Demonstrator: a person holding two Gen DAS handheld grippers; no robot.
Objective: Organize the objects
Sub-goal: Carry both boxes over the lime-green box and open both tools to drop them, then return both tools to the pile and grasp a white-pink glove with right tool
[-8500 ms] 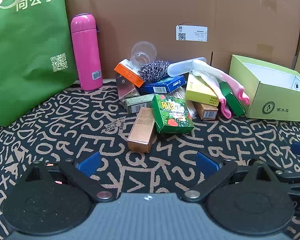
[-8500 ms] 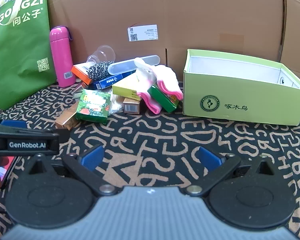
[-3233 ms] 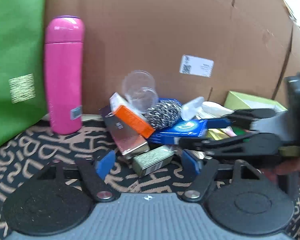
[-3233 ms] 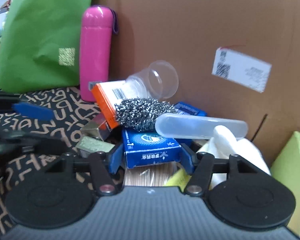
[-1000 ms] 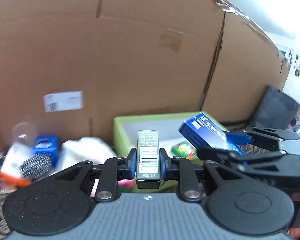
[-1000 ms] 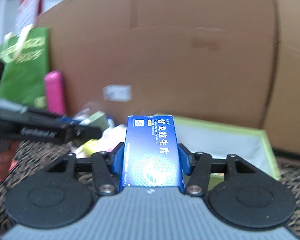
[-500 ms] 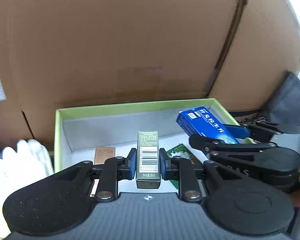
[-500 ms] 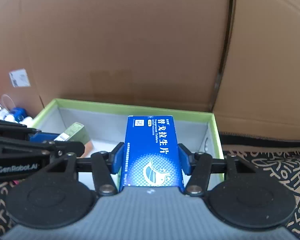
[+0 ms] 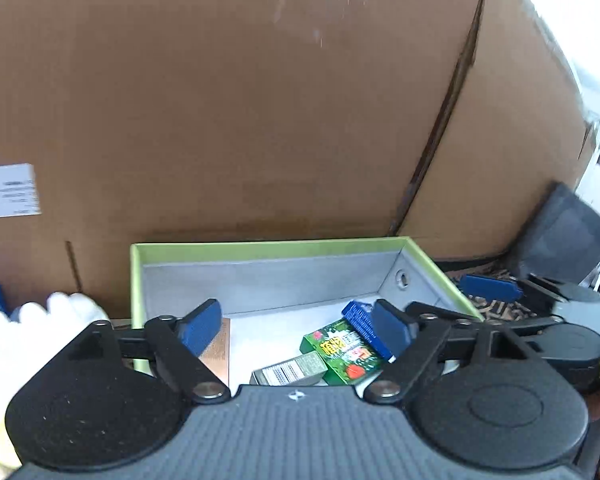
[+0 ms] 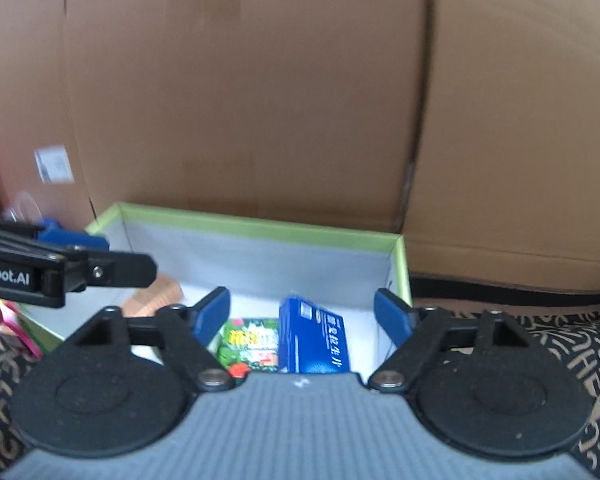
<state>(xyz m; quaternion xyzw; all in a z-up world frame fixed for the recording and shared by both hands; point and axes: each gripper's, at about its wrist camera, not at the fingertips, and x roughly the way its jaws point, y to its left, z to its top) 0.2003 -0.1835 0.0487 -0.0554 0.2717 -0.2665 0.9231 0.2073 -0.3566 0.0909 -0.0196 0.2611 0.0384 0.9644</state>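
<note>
The green box [image 9: 260, 246] with a grey inside stands against the cardboard wall; it also shows in the right wrist view [image 10: 260, 222]. Inside lie a grey-green carton [image 9: 290, 372], a green strawberry-print box [image 9: 342, 350], a blue medicine box [image 10: 314, 338] and a copper carton [image 9: 216, 354]. My left gripper [image 9: 296, 330] is open and empty above the box's near edge. My right gripper [image 10: 302, 316] is open and empty above the blue box.
A cardboard wall [image 9: 260, 100] rises behind the box. White gloves [image 9: 40, 320] lie to the left of the box. The patterned black mat [image 10: 572, 340] lies to the right. A dark grey object [image 9: 560, 236] sits at far right.
Both grippers have opened. The grey-green carton and the blue medicine box have dropped out of the jaws and now lie inside the green box.
</note>
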